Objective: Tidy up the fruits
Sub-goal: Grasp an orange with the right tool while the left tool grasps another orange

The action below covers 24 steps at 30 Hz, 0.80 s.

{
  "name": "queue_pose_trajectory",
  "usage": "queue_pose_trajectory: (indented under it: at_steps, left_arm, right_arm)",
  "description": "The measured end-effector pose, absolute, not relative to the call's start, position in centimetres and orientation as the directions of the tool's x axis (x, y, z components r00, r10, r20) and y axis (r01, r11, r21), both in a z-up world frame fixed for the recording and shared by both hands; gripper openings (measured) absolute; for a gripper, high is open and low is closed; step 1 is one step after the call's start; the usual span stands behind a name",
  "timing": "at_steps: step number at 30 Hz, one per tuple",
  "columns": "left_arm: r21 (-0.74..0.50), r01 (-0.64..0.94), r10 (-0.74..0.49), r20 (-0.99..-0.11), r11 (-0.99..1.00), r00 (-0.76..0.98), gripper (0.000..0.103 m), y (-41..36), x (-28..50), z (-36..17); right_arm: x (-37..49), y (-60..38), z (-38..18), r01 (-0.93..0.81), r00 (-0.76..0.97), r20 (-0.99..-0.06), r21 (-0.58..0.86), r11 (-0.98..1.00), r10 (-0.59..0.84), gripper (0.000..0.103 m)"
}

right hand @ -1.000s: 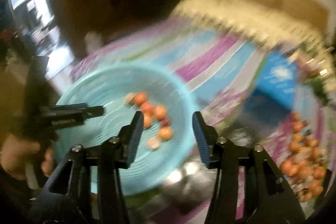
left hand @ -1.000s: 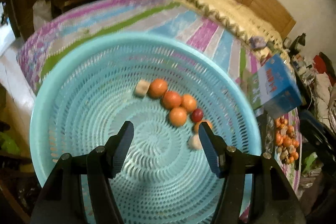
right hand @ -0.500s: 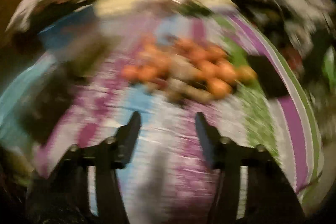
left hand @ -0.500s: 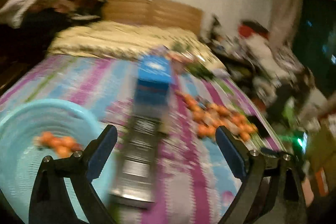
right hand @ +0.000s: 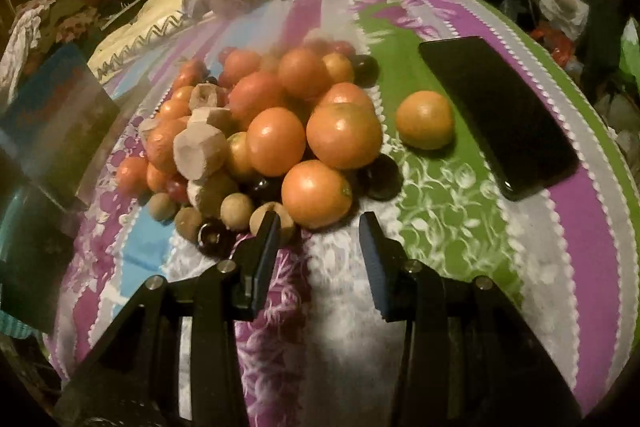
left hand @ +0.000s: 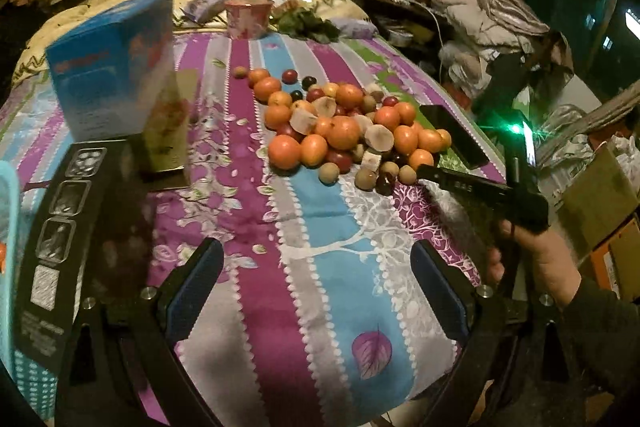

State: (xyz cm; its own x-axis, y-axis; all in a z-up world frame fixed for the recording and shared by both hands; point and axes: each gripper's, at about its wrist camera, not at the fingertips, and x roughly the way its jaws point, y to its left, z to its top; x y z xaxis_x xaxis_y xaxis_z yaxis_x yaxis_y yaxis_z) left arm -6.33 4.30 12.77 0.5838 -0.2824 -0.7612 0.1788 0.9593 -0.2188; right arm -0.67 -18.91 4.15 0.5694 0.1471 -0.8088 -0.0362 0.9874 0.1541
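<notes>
A pile of fruit point(left hand: 340, 131) lies on the striped bedspread: oranges, small brown round fruits, dark plums and pale cut pieces. My left gripper point(left hand: 316, 283) is open wide and empty, well short of the pile. My right gripper point(right hand: 318, 247) is open and empty, its fingertips just in front of the nearest orange point(right hand: 316, 194); it also shows in the left wrist view point(left hand: 460, 183) at the pile's right edge. One orange point(right hand: 425, 119) lies apart to the right. The light blue basket's rim point(left hand: 10, 195) shows at the far left.
A blue box point(left hand: 116, 67) stands left of the pile, with a long black box point(left hand: 60, 235) in front of it. A black phone point(right hand: 500, 111) lies right of the fruit. A pink cup point(left hand: 246, 19) and leaves sit farther back. Clutter lies beyond the bed's right edge.
Both grippers have swung right from the blue basket to the fruit pile. The left gripper has opened wider. The right gripper has moved close to the nearest orange.
</notes>
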Motion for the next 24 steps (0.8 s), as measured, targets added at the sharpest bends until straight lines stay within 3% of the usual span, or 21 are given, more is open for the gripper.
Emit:
queue_pose_trajectory:
  at_steps: [8, 14, 15, 17, 24]
  left_arm:
    - [-0.228, 0.168, -0.283, -0.760, 0.959, 0.586, 0.095, 3.6, -3.9, 11.7]
    - [-0.259, 0.110, -0.272, -0.758, 0.960, 0.593, 0.095, 4.5, 0.2, 8.9]
    - [-0.272, 0.096, -0.275, -0.759, 0.958, 0.590, 0.094, 4.7, 1.0, 8.3]
    - [-0.313, 0.059, -0.288, -0.762, 0.948, 0.579, 0.080, 5.1, 3.0, 7.0]
    - [-0.364, 0.003, -0.298, -0.758, 0.931, 0.580, 0.075, 4.7, 7.5, 4.1]
  right_arm:
    - [0.6, -18.3, 3.7, -0.019, 0.559, -0.821, 0.133, 0.991, 0.121, 0.040]
    - [-3.1, -18.9, 5.4, -0.049, 0.607, -0.778, 0.167, 0.985, 0.162, 0.040]
    - [-3.7, -19.0, 5.5, -0.055, 0.607, -0.777, 0.166, 0.985, 0.165, 0.040]
    - [-5.1, -19.2, 5.3, -0.062, 0.604, -0.780, 0.159, 0.985, 0.164, 0.040]
    - [-5.9, -19.3, 4.2, -0.080, 0.583, -0.793, 0.161, 0.984, 0.177, 0.040]
